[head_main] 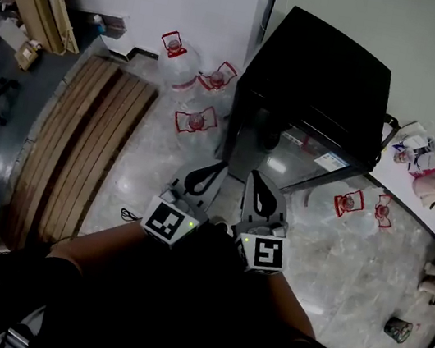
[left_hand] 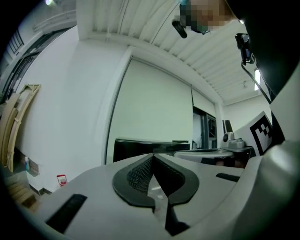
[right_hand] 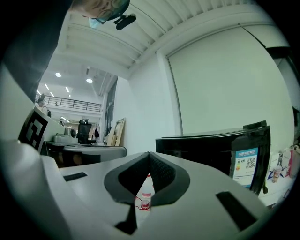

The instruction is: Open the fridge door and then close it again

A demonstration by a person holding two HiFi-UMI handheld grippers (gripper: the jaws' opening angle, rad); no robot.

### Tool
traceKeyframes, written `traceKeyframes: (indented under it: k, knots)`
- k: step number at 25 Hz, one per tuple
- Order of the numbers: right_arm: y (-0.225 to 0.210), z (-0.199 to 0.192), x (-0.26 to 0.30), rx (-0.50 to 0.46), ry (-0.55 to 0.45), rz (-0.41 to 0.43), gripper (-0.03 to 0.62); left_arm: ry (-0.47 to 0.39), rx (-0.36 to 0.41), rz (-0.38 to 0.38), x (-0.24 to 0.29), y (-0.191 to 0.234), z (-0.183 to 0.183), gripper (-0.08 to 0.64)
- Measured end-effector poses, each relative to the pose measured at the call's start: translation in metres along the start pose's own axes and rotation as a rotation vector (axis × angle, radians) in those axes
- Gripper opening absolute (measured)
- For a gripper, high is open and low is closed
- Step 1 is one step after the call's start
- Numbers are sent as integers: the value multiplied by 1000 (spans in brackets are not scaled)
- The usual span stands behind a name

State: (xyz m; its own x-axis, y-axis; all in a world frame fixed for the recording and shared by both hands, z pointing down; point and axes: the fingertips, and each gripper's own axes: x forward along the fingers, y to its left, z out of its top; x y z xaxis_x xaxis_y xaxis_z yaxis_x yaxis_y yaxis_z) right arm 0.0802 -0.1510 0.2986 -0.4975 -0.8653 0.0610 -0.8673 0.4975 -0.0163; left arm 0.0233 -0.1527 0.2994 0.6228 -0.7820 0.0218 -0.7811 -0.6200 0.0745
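Nearest, the left tongs (head_main: pixel 217 169) and right tongs (head_main: pixel 255 180) are both pressed together on nothing, short of the fridge (head_main: pixel 318 78). It stands upright at the floor's (head_main: pixel 154 158) far edge, long axis vertical, with its door (head_main: pixel 280 151) facing the person (apparently shut). Opening seems next, which calls for spread tongs at the door's edge.

We hold both tongs level in front of us, side by side and near each other, their tips leaning slightly inward but apart. The left tongs (head_main: pixel 220 166) have their jaws closed tip to tip, with nothing between them. The right tongs (head_main: pixel 252 175) are the same, their jaws met at the tips and empty. Each marker cube faces up, the left cube (head_main: pixel 169 221) and the right cube (head_main: pixel 264 252). Our left forearm (head_main: pixel 92 245) and right forearm (head_main: pixel 295 303) angle in toward them.
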Motion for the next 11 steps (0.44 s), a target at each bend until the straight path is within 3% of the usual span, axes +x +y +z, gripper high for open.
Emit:
traceKeyframes:
  k: [4, 11]
  knots:
    - [4, 5, -8, -6, -8, 24, 15, -2, -40, 35, -3, -5, 5, 8]
    - [12, 13, -15, -20, -33, 48, 15, -6, 25, 20, -9, -12, 4, 8]
